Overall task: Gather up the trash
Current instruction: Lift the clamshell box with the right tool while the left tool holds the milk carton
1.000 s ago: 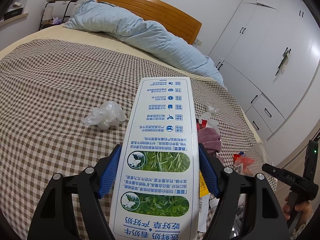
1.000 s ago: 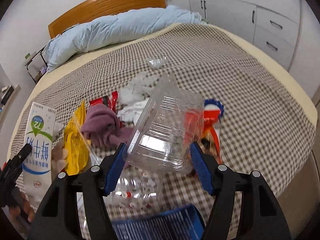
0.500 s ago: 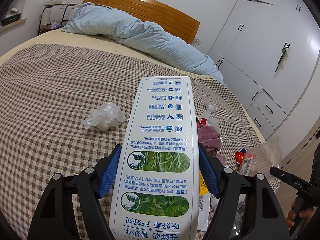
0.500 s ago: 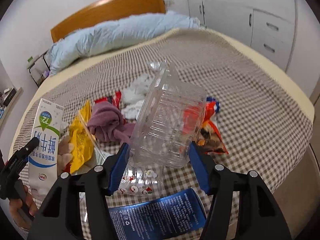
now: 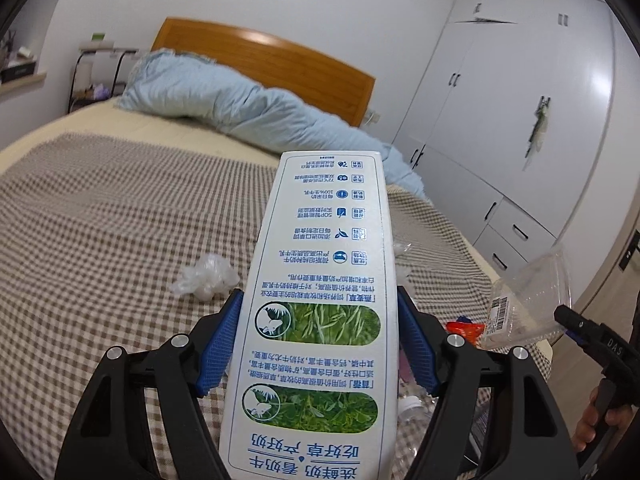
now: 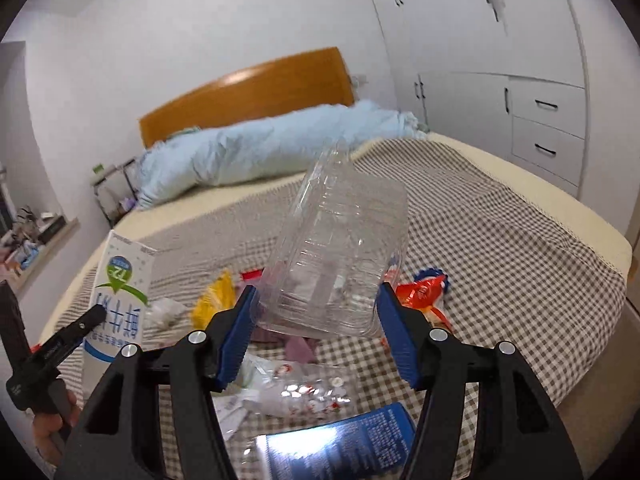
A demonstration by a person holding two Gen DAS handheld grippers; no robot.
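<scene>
Milk carton (image 5: 320, 320) centre frame, clamped in left gripper (image 5: 318, 340), clear of the checked bedspread (image 5: 100, 240). Clear plastic clamshell (image 6: 340, 260) pinched in right gripper (image 6: 316, 328), centre frame. Step: carrying both away. Next: find a bin, none in view. Crumpled plastic wrap (image 5: 204, 280) and snack packets (image 6: 424, 288) not yet collected.

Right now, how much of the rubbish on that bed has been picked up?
Nothing shows as binned yet. In hand: the left gripper clamps a milk carton, the right gripper a clear plastic box. Left on the bed: a crumpled plastic bag, a yellow wrapper, a red wrapper, a blue packet.
</scene>
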